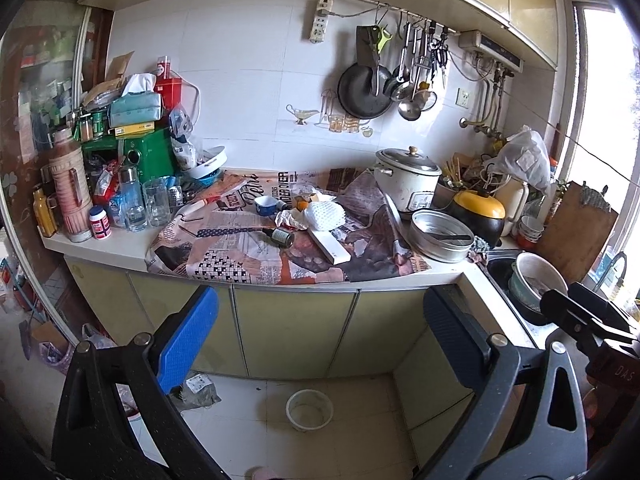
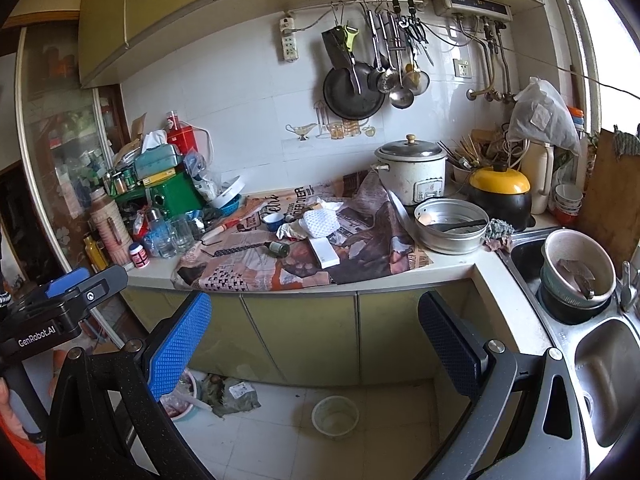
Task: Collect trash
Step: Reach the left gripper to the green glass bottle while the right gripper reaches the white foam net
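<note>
Left claw [image 1: 320, 344] spread wide, nothing between its fingers, held low in the frame before the cabinet doors. Right claw [image 2: 316, 344] likewise wide apart and empty, touching nothing. Trash sat at frame centre on the counter [image 2: 452, 266], on spread newspaper [image 1: 248, 256]: crumpled tissue [image 1: 286, 218], white foam net [image 1: 324, 214], small dark bottle [image 1: 280, 237] on its side, flat white box [image 1: 330, 246]. Rice cooker [image 1: 408, 178] stood right of centre.

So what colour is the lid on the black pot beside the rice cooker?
Yellow, with a dark knob; the lid shows best in the right wrist view.
</note>
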A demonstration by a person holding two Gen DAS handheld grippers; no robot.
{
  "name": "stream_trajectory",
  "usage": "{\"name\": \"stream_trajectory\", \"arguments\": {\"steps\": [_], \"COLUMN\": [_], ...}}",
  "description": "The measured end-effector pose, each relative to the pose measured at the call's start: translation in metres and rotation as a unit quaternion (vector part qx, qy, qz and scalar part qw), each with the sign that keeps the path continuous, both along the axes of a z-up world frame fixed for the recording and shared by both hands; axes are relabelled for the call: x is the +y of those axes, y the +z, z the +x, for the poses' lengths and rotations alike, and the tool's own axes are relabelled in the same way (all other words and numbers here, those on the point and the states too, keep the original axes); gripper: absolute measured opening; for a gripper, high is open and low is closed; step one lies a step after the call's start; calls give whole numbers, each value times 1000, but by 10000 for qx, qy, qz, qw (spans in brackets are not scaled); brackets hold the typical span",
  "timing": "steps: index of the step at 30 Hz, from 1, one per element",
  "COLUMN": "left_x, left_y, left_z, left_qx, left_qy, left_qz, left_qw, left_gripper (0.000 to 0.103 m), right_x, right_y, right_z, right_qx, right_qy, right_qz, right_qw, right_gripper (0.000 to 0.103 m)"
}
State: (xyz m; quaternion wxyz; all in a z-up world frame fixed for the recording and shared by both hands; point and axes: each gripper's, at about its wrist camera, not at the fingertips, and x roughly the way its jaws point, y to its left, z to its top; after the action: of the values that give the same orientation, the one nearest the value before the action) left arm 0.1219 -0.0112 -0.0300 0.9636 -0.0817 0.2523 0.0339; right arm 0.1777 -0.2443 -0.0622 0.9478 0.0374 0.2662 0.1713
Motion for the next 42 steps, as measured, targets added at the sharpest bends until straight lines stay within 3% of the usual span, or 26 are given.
{"name": "stream_trajectory", "arguments": {"steps": [8,15,24,32,42], "left_x": [40,81,107,97,109], "left_y": [-31,-56,-126,-177,-226], "left_z": [110,221,347,416,475], "left_qx": [329,918,1767,2115,2638], "left_qy": [138,58,163,42,765], "left_qz": [219,170,200,203,-382], "left_qw": [9991,9956,9839,9772,9608], "left_gripper": [103,103,103,103,103], "right_x": [15,41,66,87,140], "right_y": [-19,-26,-57,-95,-150], "right_z": [73,148,240,335,440], "right_qx": [195,501,1010,1381,2201], "right_qy": [-370,-461,-619,-54,1121], "right_qz": [-202,-190,-132,-247,-435], "right_qw": [9989,9975,9929,9901,9680], "right_gripper": [103,103,103,103,102]}}
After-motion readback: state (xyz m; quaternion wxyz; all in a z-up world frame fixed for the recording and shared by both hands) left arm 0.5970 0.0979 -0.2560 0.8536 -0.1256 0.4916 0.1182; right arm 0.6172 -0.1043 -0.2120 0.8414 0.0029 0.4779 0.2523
